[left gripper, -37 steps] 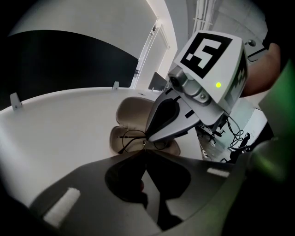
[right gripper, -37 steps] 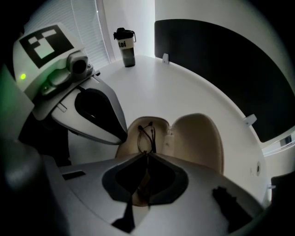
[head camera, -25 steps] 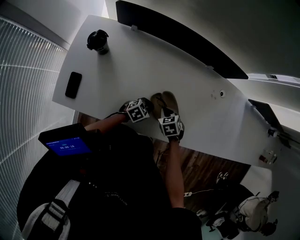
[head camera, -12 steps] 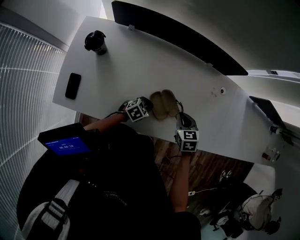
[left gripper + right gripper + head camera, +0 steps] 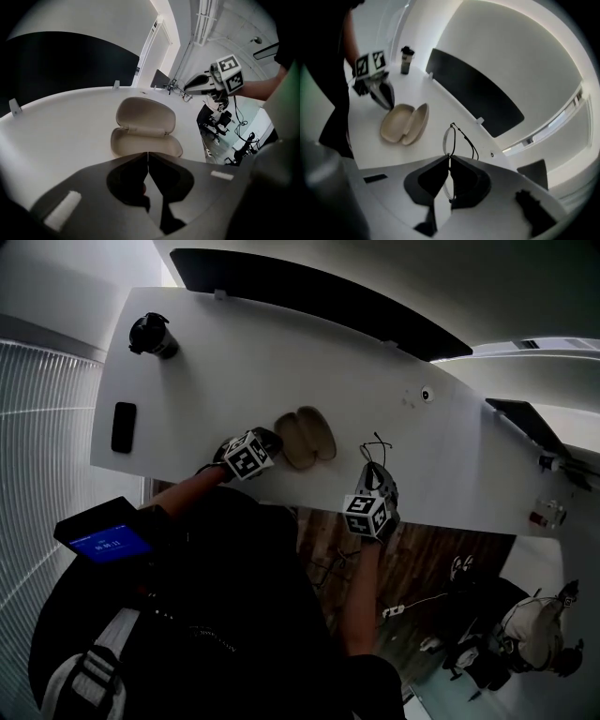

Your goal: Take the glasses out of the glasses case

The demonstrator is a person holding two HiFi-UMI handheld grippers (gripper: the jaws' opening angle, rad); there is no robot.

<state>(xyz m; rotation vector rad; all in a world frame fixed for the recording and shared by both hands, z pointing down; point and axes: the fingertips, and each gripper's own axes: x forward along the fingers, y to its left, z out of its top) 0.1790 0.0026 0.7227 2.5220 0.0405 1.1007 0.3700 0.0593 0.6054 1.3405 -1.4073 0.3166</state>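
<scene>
Glasses (image 5: 449, 136) have left the open glasses case (image 5: 305, 437) since a second ago. They now hang at its 3 o'clock over the bench (image 5: 234, 362), clamped in the right gripper's (image 5: 449, 157) fingers. The left gripper's (image 5: 147, 154) fingers are together on nothing, at the case's 9 o'clock. Extraction looks done; next, a gentle set-down.

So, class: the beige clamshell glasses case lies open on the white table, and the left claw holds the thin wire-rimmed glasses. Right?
Wrong claw. The right claw holds the thin wire-rimmed glasses, as the right gripper view shows. The beige clamshell glasses case does lie open on the white table.
</scene>
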